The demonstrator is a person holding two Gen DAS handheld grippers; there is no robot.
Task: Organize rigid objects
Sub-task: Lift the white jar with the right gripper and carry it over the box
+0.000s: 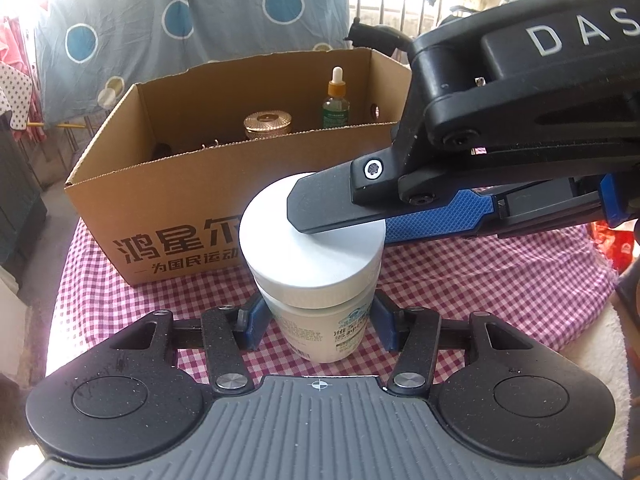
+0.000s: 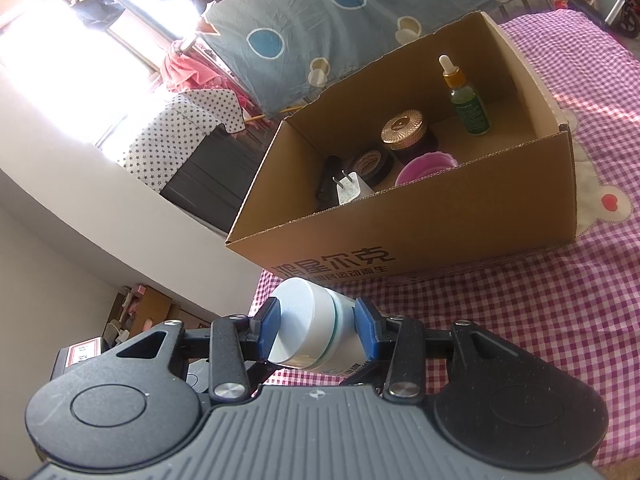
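A white plastic jar (image 1: pixel 316 276) with a white lid stands upright on the checked cloth, in front of an open cardboard box (image 1: pixel 168 200). My left gripper (image 1: pixel 318 320) has its blue pads on both sides of the jar's body. My right gripper (image 2: pixel 316 330) reaches in from the right and clamps the lid and jar top (image 2: pixel 308 328); one of its fingers (image 1: pixel 332 208) lies across the lid in the left wrist view. The box (image 2: pixel 420 224) holds a dropper bottle (image 2: pixel 466 98), a gold-lidded jar (image 2: pixel 404 130), a tape roll, a plug and a pink item.
The pink-and-white checked cloth (image 2: pixel 520 320) covers the table, whose left edge runs close to the jar. A blue dotted curtain (image 1: pixel 180 20) hangs behind the box. A dark cabinet (image 2: pixel 208 176) stands left of the box.
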